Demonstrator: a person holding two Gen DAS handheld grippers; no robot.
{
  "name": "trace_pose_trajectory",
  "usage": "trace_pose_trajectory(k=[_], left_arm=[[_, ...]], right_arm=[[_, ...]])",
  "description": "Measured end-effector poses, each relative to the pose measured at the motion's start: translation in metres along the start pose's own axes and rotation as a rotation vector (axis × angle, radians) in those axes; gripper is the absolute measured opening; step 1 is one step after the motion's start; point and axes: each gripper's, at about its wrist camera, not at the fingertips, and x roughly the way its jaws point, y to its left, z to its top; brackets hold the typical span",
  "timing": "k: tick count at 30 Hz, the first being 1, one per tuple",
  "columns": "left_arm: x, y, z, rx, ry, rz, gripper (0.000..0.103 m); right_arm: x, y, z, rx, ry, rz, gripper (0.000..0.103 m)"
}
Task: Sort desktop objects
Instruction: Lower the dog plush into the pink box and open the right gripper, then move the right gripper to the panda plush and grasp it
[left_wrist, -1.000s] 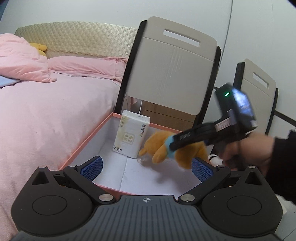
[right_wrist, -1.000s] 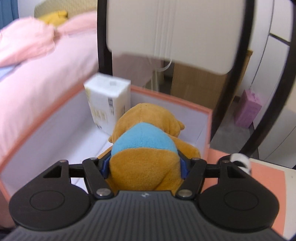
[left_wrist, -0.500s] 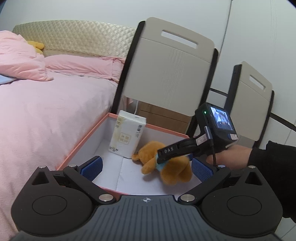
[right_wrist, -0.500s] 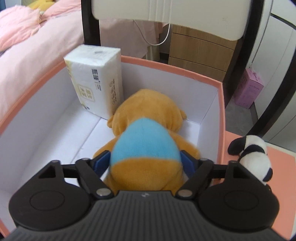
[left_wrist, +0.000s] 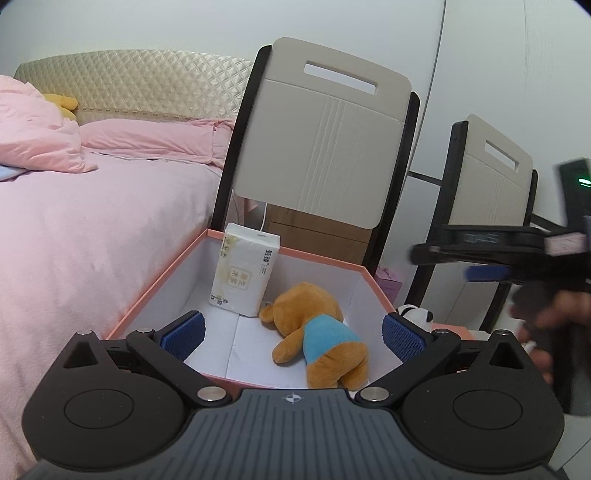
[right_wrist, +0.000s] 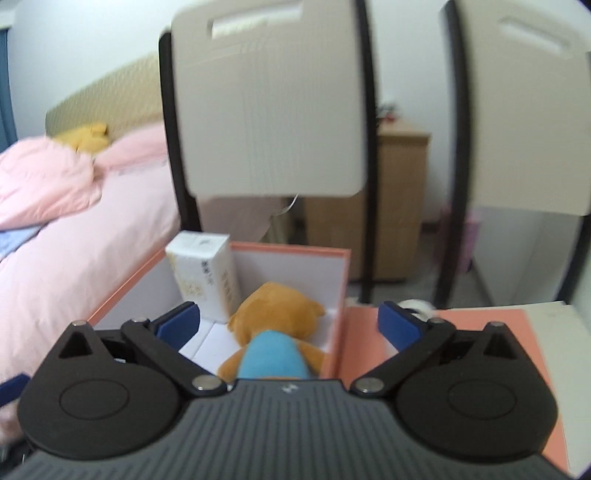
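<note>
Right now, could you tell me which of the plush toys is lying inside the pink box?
The orange bear in the blue shirt lies face down inside the pink box, beside the tissue pack. The small panda sits outside, past the box's right wall.

A stuffed bear (right_wrist: 275, 332) lies face down in a pink-rimmed box (right_wrist: 341, 295) beside an upright tissue pack (right_wrist: 205, 277), below the right gripper's (right_wrist: 288, 325) spread fingers.

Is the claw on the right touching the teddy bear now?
Apart. The left wrist view shows the right gripper up beside the box, clear of the teddy bear lying inside.
</note>
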Motion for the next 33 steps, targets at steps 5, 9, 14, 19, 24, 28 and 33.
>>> trace_pose_trajectory(k=[5, 9, 14, 19, 24, 28, 33], left_arm=[[0.002, -0.008, -0.004, 0.036, -0.002, 0.023, 0.103], [0.003, -0.014, -0.008, 0.066, -0.015, 0.048, 0.103], [0.004, -0.022, -0.015, 0.098, -0.027, 0.075, 0.103], [0.008, -0.029, -0.021, 0.130, -0.027, 0.088, 0.103], [0.007, -0.032, -0.022, 0.152, -0.028, 0.097, 0.103], [0.009, -0.034, -0.025, 0.162, -0.020, 0.104, 0.103], [0.010, -0.035, -0.026, 0.164, -0.016, 0.097, 0.103]], right_arm=[[-0.049, -0.022, -0.038, 0.061, -0.082, -0.011, 0.103], [-0.062, -0.032, -0.066, 0.069, -0.086, -0.005, 0.103], [-0.068, -0.046, -0.088, 0.063, -0.123, -0.007, 0.103], [-0.075, -0.056, -0.110, 0.052, -0.194, -0.044, 0.103], [-0.078, -0.068, -0.123, 0.089, -0.187, -0.044, 0.103], [-0.084, -0.076, -0.127, 0.102, -0.192, -0.046, 0.103], [-0.088, -0.082, -0.131, 0.114, -0.178, -0.050, 0.103]])
